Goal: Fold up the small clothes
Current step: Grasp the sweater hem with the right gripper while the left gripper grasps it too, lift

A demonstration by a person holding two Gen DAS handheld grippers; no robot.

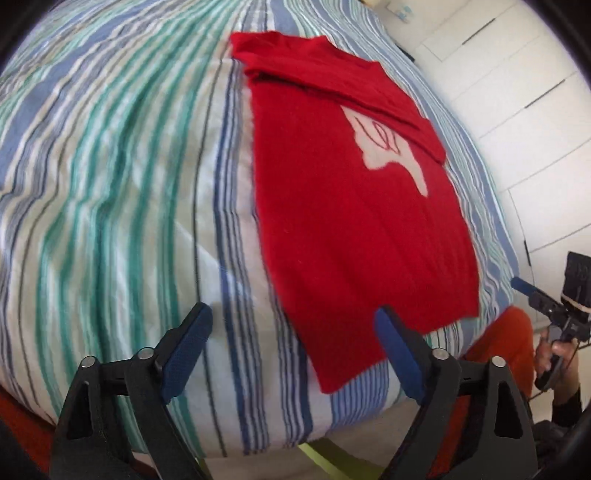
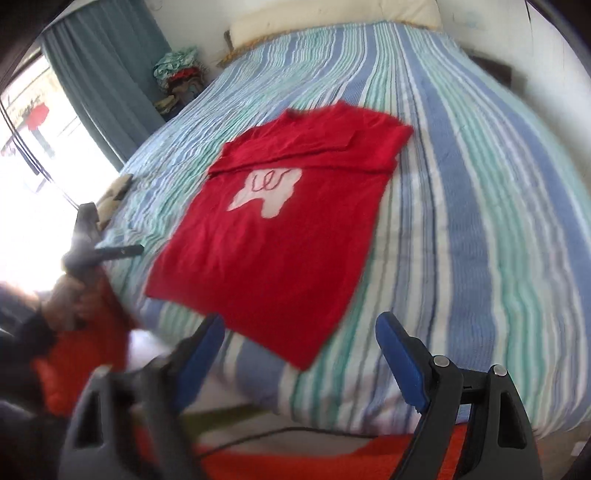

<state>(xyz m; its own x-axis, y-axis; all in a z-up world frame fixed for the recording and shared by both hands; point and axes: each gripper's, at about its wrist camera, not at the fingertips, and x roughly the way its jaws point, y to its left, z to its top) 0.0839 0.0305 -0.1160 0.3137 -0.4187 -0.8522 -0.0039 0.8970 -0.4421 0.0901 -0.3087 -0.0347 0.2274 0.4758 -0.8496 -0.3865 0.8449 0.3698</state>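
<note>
A small red shirt (image 1: 347,206) with a white print lies flat on the striped bed, its sleeves folded in across the top. It also shows in the right wrist view (image 2: 273,236). My left gripper (image 1: 293,319) is open and empty, held above the bed's near edge just short of the shirt's bottom hem. My right gripper (image 2: 301,325) is open and empty, above the near edge by the shirt's bottom right corner. The right gripper also shows at the far right of the left wrist view (image 1: 532,291), and the left gripper at the left of the right wrist view (image 2: 136,250).
The bed (image 2: 480,184) has a blue, green and white striped cover with a pillow (image 2: 332,18) at its head. A pile of clothes (image 2: 177,74) sits by the curtain. White cupboard doors (image 1: 524,96) stand past the bed. Red floor covering (image 2: 332,458) lies below.
</note>
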